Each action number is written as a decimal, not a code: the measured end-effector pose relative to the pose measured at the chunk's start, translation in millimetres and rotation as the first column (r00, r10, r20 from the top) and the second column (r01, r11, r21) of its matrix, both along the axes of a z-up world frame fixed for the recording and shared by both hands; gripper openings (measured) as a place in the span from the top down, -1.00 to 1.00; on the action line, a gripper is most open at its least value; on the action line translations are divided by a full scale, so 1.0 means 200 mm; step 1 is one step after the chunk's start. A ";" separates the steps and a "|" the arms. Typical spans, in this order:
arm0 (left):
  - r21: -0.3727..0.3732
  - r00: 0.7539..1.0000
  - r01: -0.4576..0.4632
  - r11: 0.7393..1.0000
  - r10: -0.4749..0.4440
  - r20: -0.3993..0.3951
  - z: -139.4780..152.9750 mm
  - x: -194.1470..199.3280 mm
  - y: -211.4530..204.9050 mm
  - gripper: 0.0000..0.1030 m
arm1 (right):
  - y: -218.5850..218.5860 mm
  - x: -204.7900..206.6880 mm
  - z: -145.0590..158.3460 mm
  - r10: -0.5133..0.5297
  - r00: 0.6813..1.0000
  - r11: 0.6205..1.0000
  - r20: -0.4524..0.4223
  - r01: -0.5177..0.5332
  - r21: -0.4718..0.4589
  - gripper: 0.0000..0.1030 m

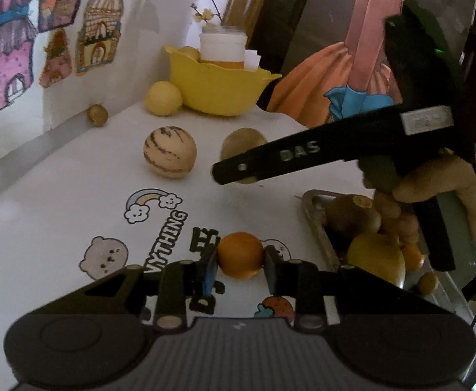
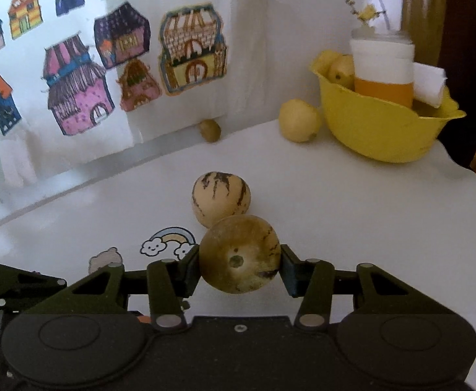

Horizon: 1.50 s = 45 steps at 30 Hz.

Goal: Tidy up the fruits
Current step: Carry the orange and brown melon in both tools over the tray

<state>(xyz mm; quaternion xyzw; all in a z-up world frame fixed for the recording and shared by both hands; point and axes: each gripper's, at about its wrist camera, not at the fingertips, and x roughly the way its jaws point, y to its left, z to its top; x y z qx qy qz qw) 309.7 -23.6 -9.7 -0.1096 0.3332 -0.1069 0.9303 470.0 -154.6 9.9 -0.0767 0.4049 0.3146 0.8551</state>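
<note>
Left wrist view: the left gripper (image 1: 240,265) is clamping a small round orange fruit (image 1: 240,254); the right gripper (image 2: 240,268) is gripping a greenish-tan round melon (image 2: 240,254).

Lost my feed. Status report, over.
Left tool shut on orange. Right tool shut on greenish melon. Tray of fruit at right. Striped melon just ahead.

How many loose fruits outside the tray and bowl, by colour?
Orange fruit: 1, in left hand-held gripper
Greenish-brown fruit: 1, in right hand-held gripper
Striped cream fruit: 1
Yellow fruit: 1, beside yellow bowl
Small brown fruit: 1
Total: 5
</note>
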 end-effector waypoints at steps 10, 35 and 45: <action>-0.006 0.998 -0.011 1.000 0.012 0.069 0.17 -0.17 -0.04 0.36 | -0.19 -0.25 0.24 -0.058 0.996 0.998 0.063 0.056 0.030 0.02; -0.067 0.980 0.158 0.985 -0.148 0.130 0.26 -0.64 -0.53 0.36 | -0.85 -1.06 0.27 -0.236 0.971 0.972 0.043 0.236 0.017 0.01; -0.037 0.971 0.228 0.973 -0.225 0.084 0.13 -0.76 -0.67 0.36 | -0.92 -1.16 0.11 -0.255 0.967 0.967 -0.001 0.255 0.008 0.02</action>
